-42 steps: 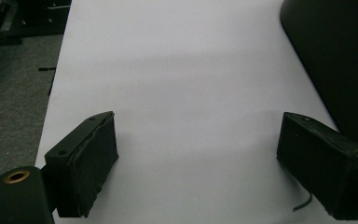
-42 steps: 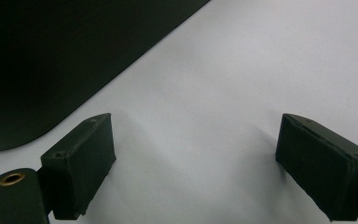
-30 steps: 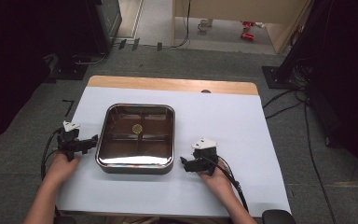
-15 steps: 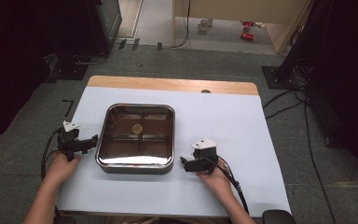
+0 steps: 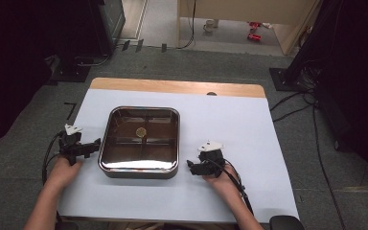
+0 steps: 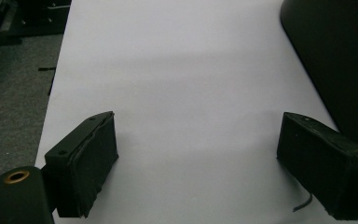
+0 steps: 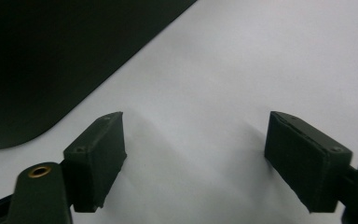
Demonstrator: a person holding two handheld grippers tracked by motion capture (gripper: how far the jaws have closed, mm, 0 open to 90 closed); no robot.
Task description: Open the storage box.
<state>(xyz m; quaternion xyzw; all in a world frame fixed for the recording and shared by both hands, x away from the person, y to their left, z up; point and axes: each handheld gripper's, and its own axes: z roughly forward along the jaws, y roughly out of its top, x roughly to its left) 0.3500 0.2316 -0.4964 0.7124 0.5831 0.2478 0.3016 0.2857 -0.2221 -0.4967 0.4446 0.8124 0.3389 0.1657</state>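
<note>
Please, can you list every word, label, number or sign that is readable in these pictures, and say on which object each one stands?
No readable text stands anywhere.
Metal tray: no marking; the small round yellow thing inside is too small to read.
White table cover: blank.
Left claw and right claw: no lettering.
Red items on the floor: too blurred to read.
</note>
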